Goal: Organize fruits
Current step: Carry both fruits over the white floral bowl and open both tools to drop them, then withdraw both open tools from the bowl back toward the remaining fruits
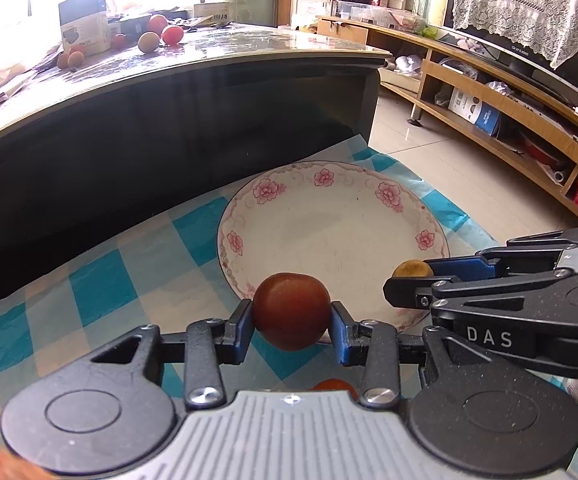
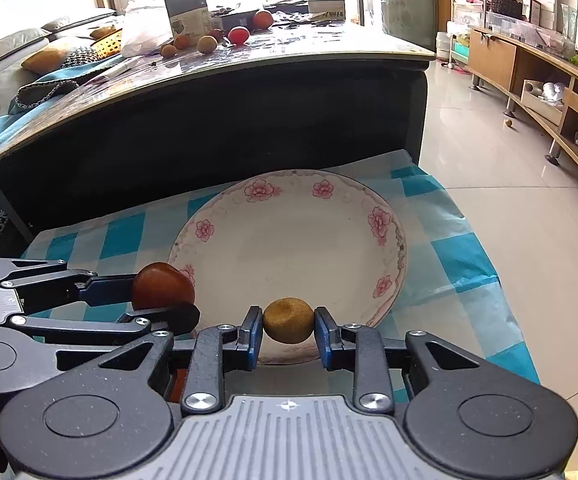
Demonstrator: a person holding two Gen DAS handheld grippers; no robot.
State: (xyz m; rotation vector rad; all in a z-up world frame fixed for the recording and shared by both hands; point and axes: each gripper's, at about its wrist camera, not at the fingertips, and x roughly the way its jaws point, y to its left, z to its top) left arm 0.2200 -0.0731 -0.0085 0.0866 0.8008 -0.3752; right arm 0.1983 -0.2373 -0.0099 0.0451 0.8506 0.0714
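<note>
A white plate with pink flowers (image 1: 329,184) (image 2: 385,224) lies on a blue-checked cloth (image 1: 101,288) (image 2: 449,256). My left gripper (image 1: 291,320) (image 2: 161,304) is shut on a dark red round fruit (image 1: 291,310) (image 2: 163,286), held over the plate's near left rim. My right gripper (image 2: 288,328) (image 1: 405,280) is shut on a small yellow-brown fruit (image 2: 288,320) (image 1: 411,269) above the plate's near edge. Both grippers sit side by side. Another red fruit (image 1: 335,385) peeks out below the left gripper.
A dark low table (image 1: 209,92) (image 2: 249,100) stands just behind the cloth, with several more fruits (image 1: 157,34) (image 2: 225,38), a box (image 1: 85,20) and clutter on top. A wooden shelf unit (image 1: 509,120) (image 2: 549,80) runs along the right; tiled floor (image 2: 489,140) lies between.
</note>
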